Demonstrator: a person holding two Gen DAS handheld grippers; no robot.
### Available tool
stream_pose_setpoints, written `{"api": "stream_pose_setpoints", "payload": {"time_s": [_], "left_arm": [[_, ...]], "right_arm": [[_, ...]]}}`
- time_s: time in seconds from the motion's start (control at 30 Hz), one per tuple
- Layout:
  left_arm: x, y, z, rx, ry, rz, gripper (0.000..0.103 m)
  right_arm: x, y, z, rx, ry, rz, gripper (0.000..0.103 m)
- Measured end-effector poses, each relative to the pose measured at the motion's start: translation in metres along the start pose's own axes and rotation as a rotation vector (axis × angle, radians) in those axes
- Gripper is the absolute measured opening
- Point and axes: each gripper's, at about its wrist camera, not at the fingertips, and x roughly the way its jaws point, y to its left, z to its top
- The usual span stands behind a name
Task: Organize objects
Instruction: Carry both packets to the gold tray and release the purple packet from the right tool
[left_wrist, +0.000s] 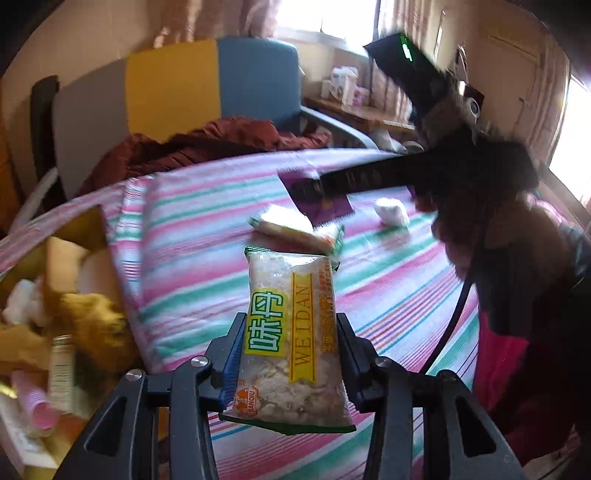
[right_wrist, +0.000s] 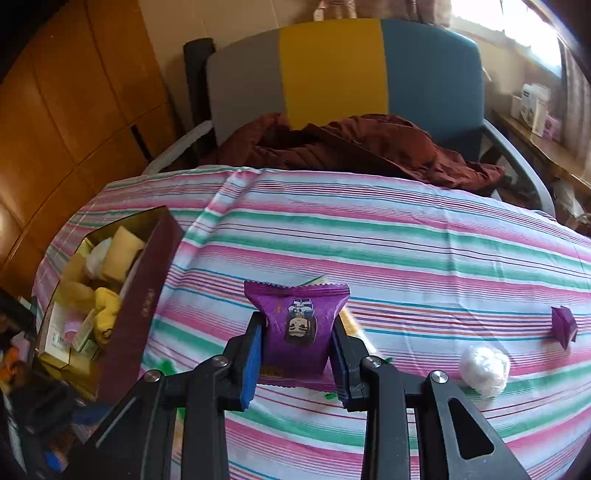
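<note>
My left gripper (left_wrist: 291, 332) is shut on a clear snack packet (left_wrist: 291, 332) with yellow and green print, held above the striped cloth. My right gripper (right_wrist: 299, 332) is shut on a purple snack packet (right_wrist: 299, 325), just above the cloth. In the left wrist view the right gripper (left_wrist: 314, 188) reaches in from the right over that purple packet (left_wrist: 328, 206). A dark red box (right_wrist: 140, 306) holding several items stands at the left; it also shows in the left wrist view (left_wrist: 55, 277).
On the striped cloth (right_wrist: 406, 240) lie a white ball (right_wrist: 484, 369), a small purple packet (right_wrist: 563, 325) and another clear snack packet (left_wrist: 295, 229). A chair (right_wrist: 332, 74) with a dark red jacket (right_wrist: 351, 144) stands behind the table.
</note>
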Motion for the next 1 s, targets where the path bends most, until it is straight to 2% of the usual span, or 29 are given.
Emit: {"api": "stream_pose_setpoints", "payload": {"time_s": [0.2,0.37,0.63,0.87,1.0], "left_arm": [[-0.048,0.034,-0.002,-0.079,-0.076,0.06,0.045],[-0.079,0.07,-0.013,-0.164,-0.116,0.134,0.045],[-0.121,0.13,-0.04,-0.306,-0.159,0.256,0.045],[-0.149,0.175,-0.062,-0.416,-0.188,0.351,0.045],[-0.159,0.187,-0.072,-0.44,-0.197,0.392,0.045]], "right_arm": [[-0.002,0.029,-0.001,-0.051,0.007,0.01,0.033],[-0.008,0.065,-0.006,-0.067,0.0,0.065,0.033],[-0.012,0.137,-0.008,-0.113,-0.01,0.186,0.033],[-0.005,0.201,0.0,-0.193,-0.005,0.239,0.033],[0.0,0.226,0.003,-0.22,0.003,0.248,0.033]]}}
